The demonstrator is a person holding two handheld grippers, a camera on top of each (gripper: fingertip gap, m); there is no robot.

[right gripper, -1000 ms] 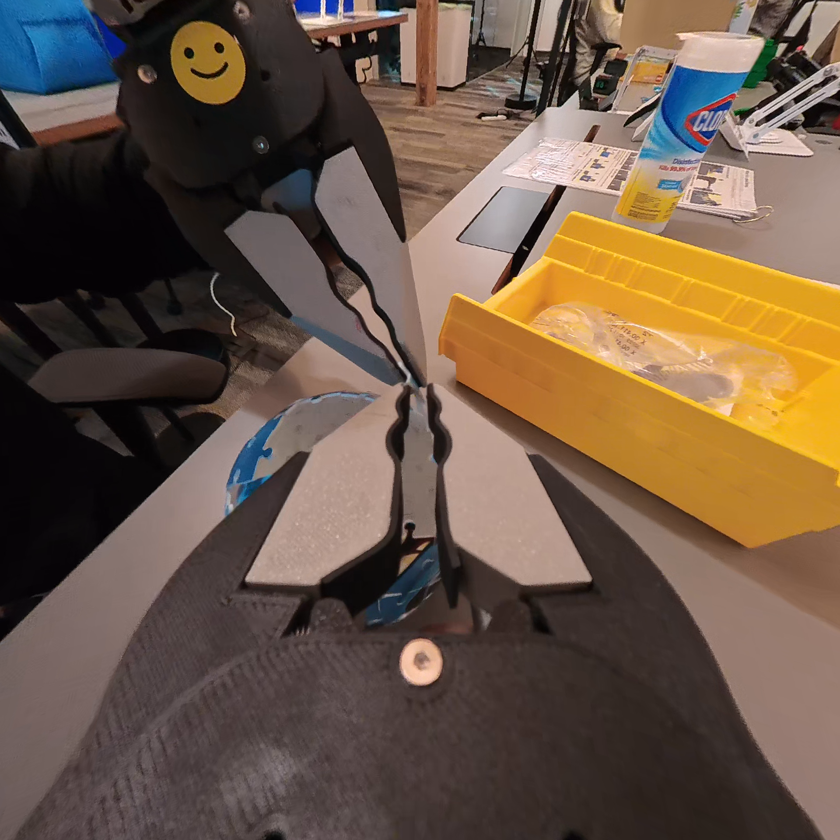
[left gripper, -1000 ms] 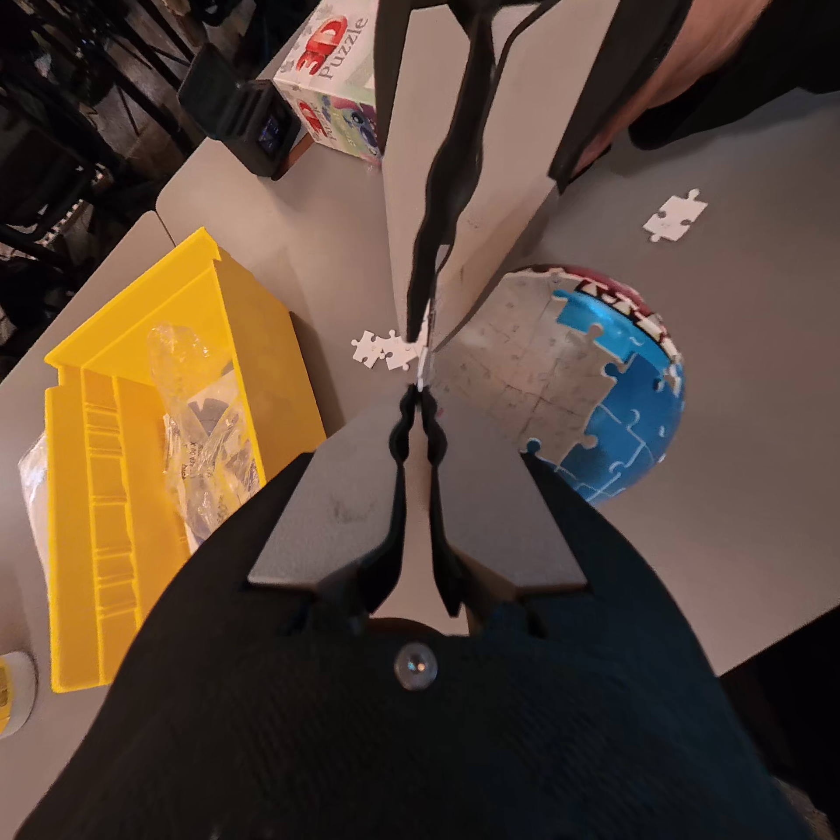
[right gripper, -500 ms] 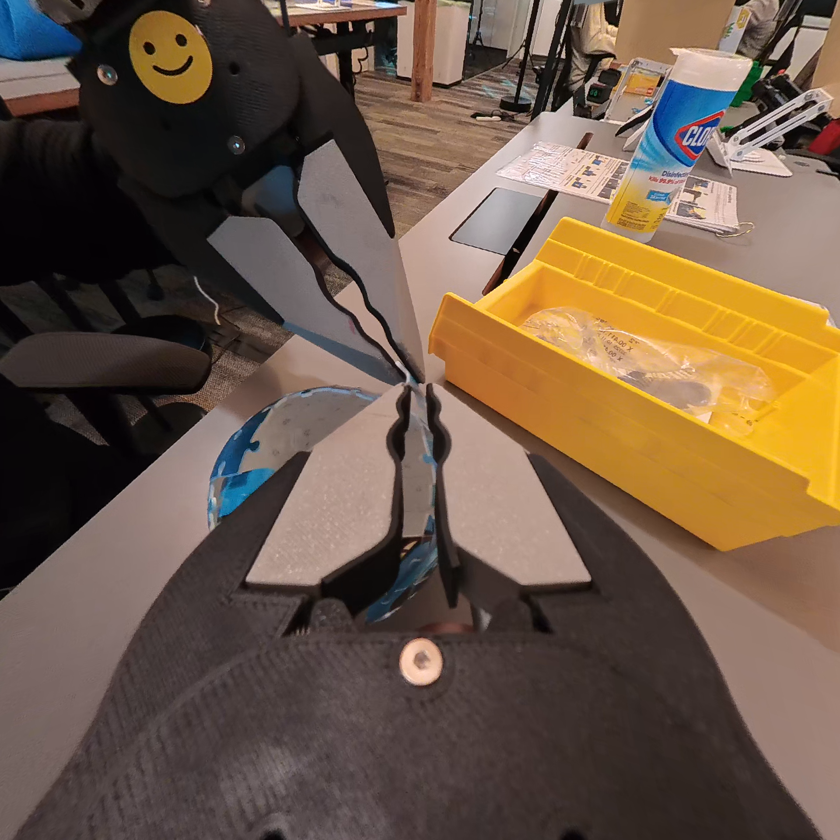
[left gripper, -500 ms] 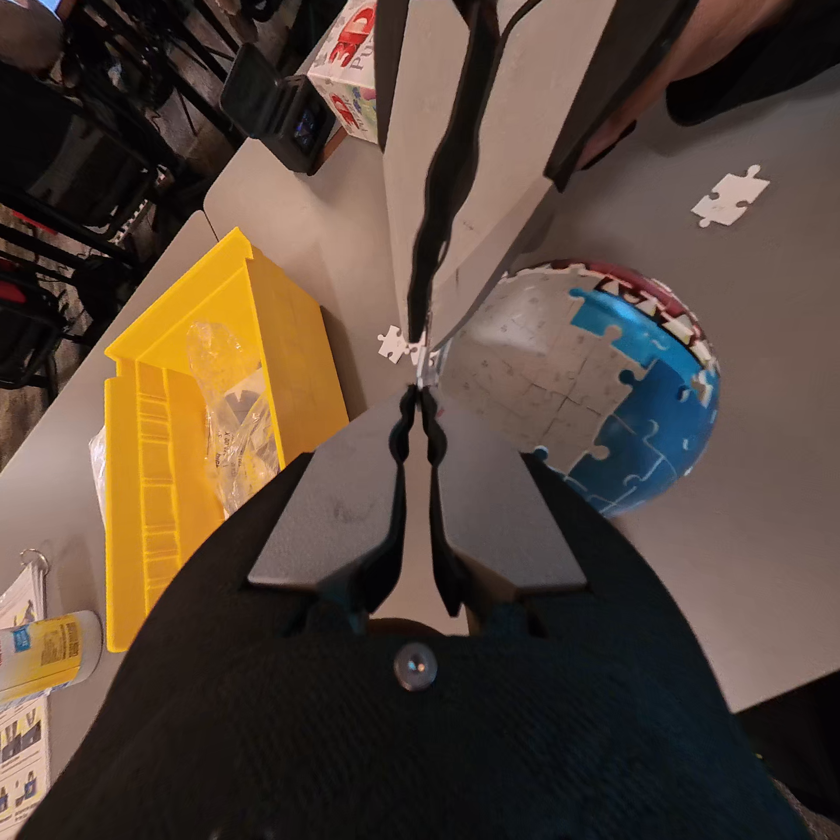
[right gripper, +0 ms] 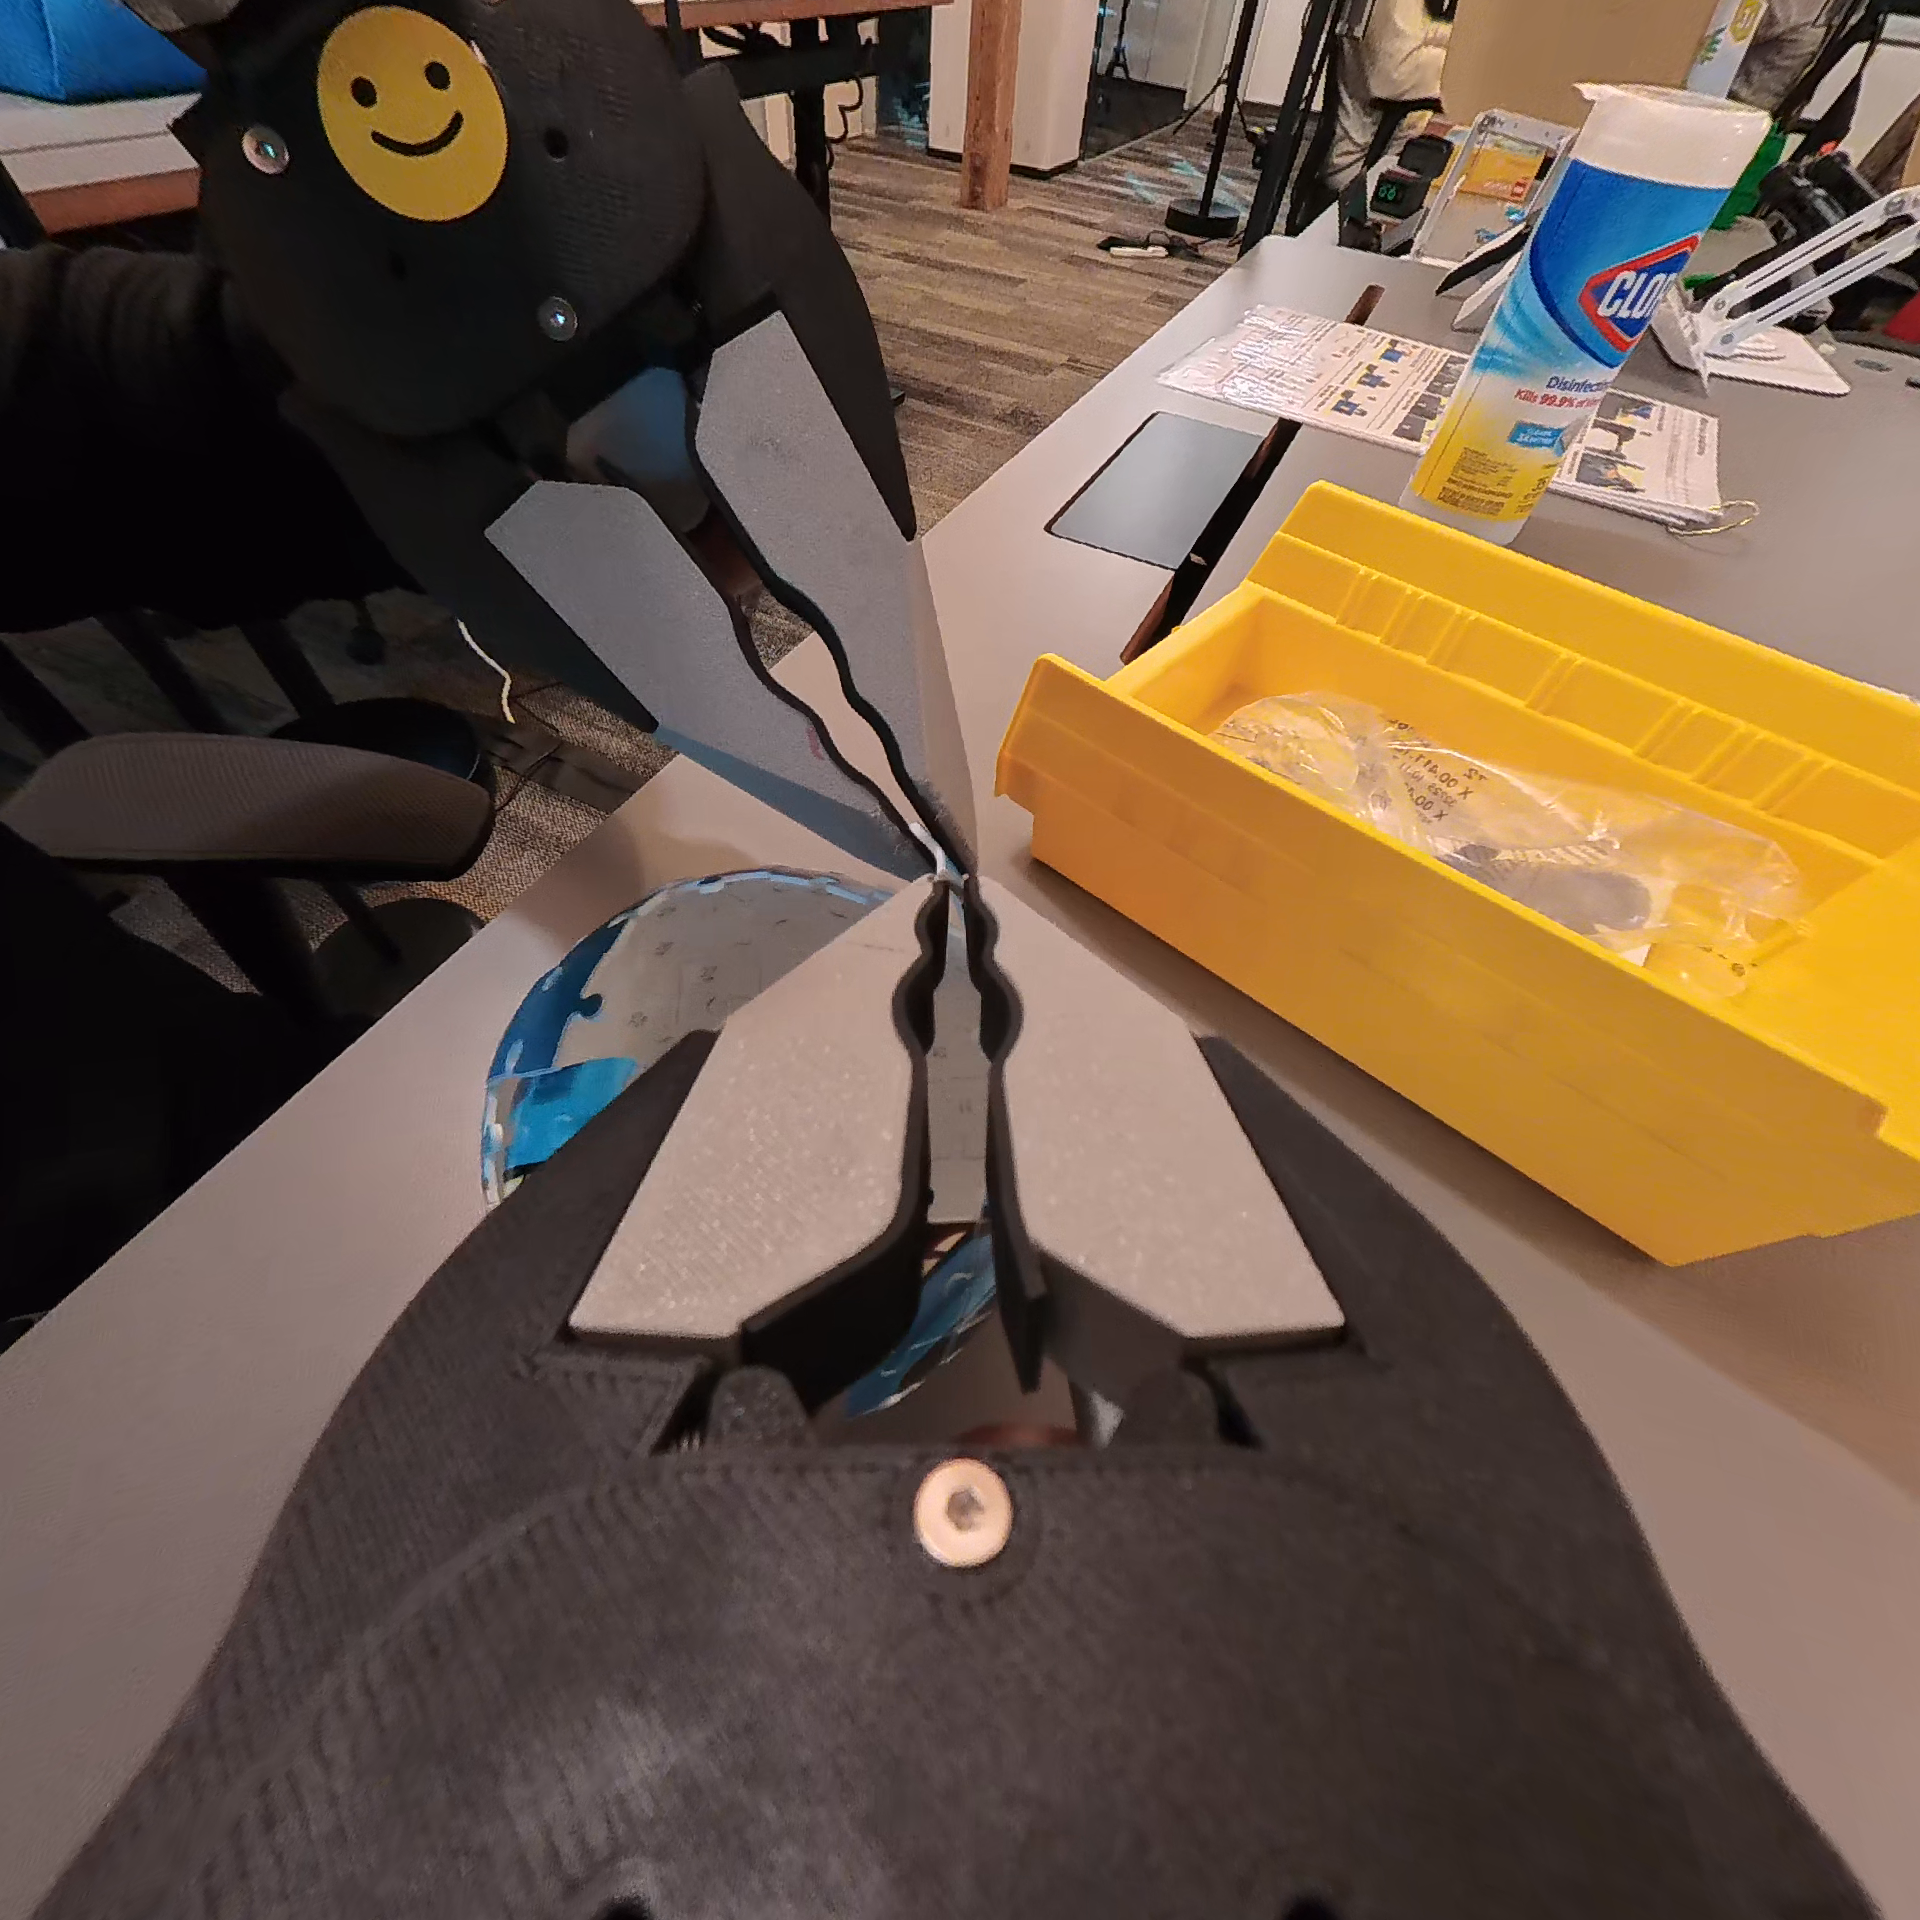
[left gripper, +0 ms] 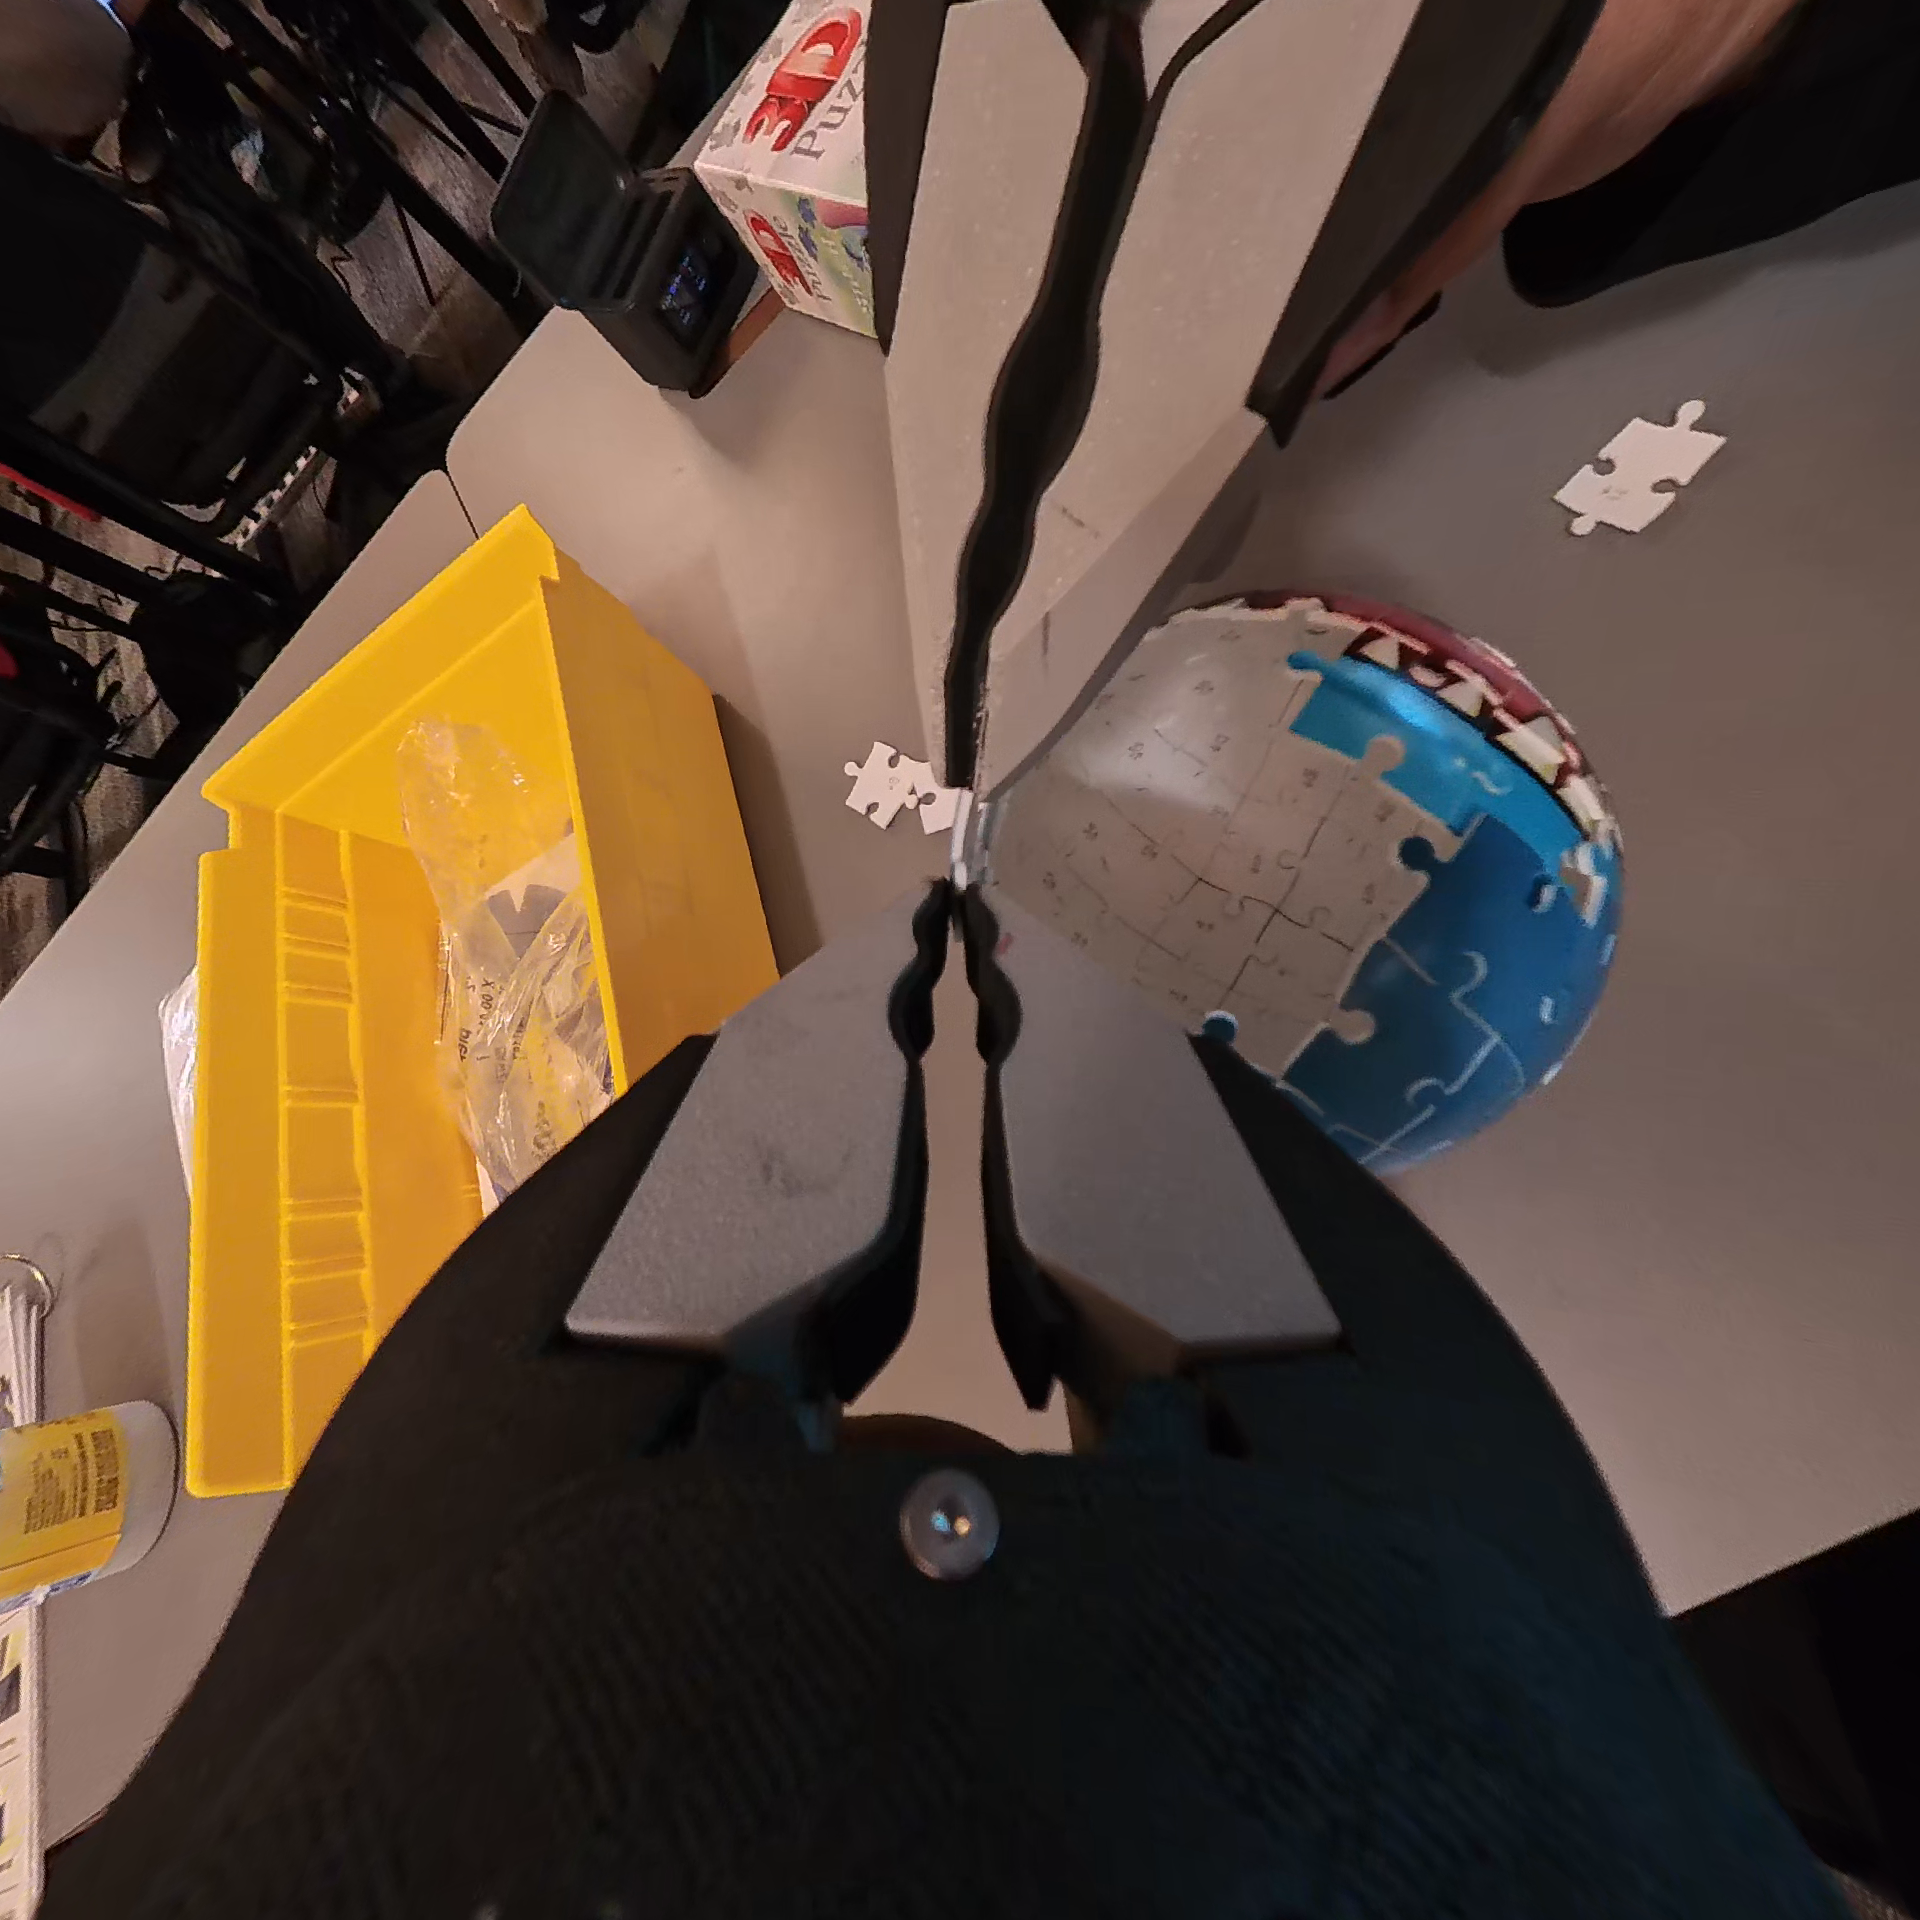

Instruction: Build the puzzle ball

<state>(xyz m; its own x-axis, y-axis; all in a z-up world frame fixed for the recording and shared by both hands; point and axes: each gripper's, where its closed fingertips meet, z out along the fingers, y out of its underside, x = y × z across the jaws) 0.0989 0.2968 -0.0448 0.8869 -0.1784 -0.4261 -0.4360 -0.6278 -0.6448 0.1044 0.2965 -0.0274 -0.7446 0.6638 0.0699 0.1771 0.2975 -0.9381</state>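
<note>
The half-built puzzle ball [left gripper: 1299, 883] lies on the grey table, with its pale grey inside showing, a blue outside and a dark red and white band at its rim. It also shows in the right wrist view [right gripper: 665, 966]. My left gripper [left gripper: 954, 894] and my right gripper [right gripper: 951, 896] meet tip to tip just above the ball's edge. A small white puzzle piece [left gripper: 966, 840], seen edge-on, sits pinched between both pairs of tips. In the right wrist view it [right gripper: 940, 857] shows as a white sliver. Both grippers look shut.
A loose white piece [left gripper: 1642, 483] lies far right, and two joined pieces [left gripper: 894, 795] lie left of the tips. A yellow bin [left gripper: 312, 1039] holds a plastic bag [left gripper: 509, 935]. A puzzle box [left gripper: 800, 177], a black device [left gripper: 623, 249] and a wipes canister [right gripper: 1590, 260] stand farther off. My left and right fingertips are right by each other.
Both grippers stay tip to tip on the piece. The pair has drifted a little, so the ball and the bin sit slightly differently in both views.
</note>
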